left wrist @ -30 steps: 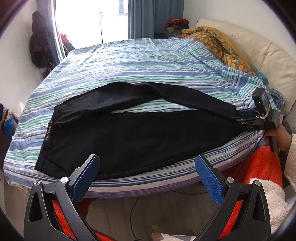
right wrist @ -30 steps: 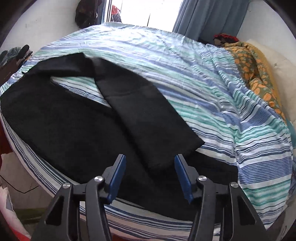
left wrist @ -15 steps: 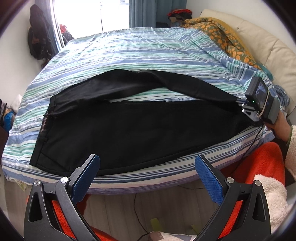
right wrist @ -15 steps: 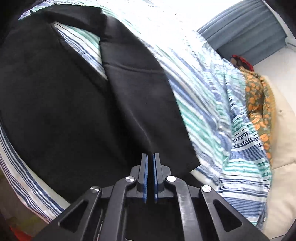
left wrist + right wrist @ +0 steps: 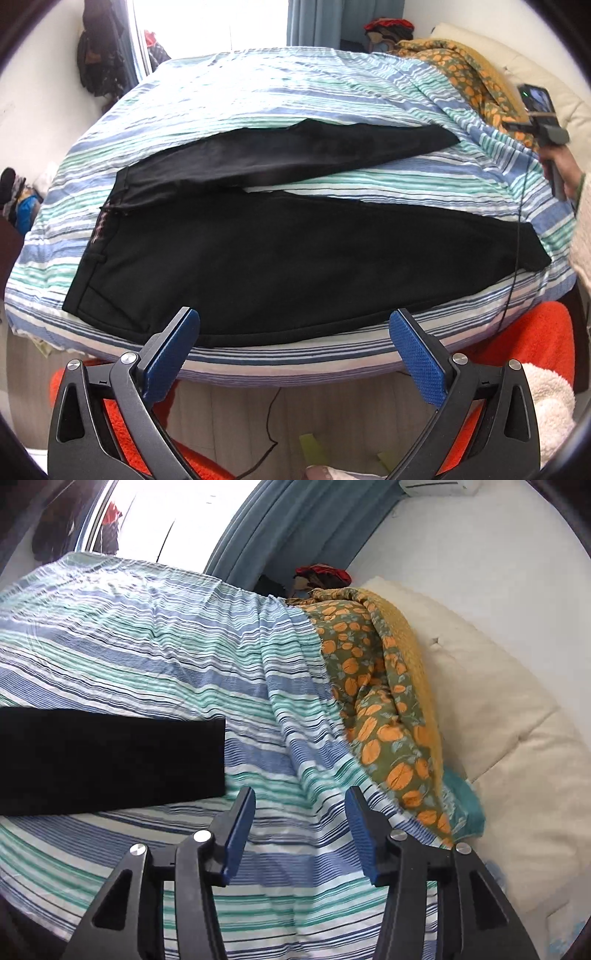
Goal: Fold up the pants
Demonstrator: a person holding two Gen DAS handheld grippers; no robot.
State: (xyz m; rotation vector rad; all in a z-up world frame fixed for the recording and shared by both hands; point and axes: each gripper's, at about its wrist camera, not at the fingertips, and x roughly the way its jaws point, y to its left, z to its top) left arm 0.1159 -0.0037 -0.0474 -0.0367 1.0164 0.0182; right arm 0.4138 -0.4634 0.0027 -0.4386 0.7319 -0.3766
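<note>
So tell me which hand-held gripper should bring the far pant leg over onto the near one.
Probably the right hand-held gripper: open, empty, close to the far leg's cuff. The left hand-held gripper hangs off the bed's edge.

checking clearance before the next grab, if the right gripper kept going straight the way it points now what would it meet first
Most likely the striped bedsheet: the open right gripper aims at bare sheet. The black pant leg lies left of that line, the orange-patterned quilt right. Depth is uncertain.
</note>
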